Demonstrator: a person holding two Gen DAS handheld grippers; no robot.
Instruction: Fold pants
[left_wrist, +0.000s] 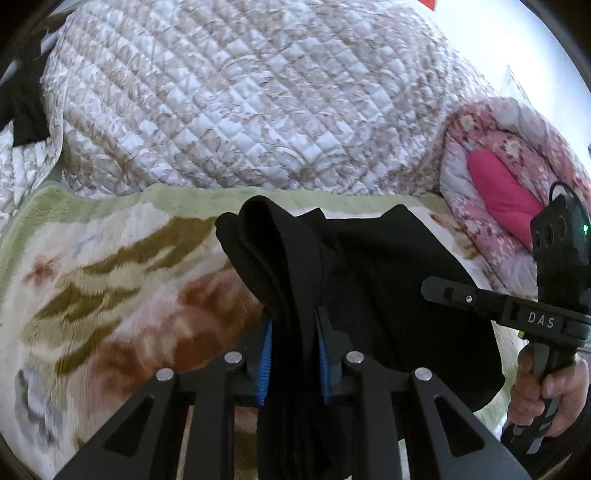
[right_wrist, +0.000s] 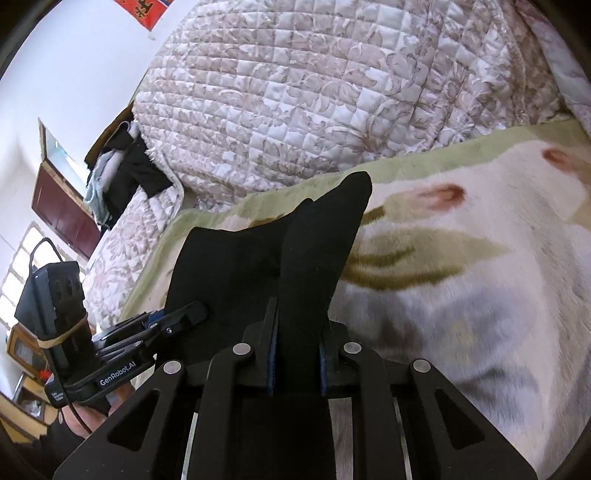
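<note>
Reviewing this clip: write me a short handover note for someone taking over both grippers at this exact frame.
Left gripper: shut on the black pants.
Right gripper: shut on the same pants, at another edge.
The pants hang between the two grippers, lifted above the floral blanket, with the quilted bedspread behind.
Done: both edges gripped and raised.
Left: lay the pants down folded, smooth them, release.

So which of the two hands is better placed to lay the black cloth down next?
Neither clearly: the left gripper and right gripper both clamp the black fabric pants above the fluffy floral blanket, so they probably move together.
</note>
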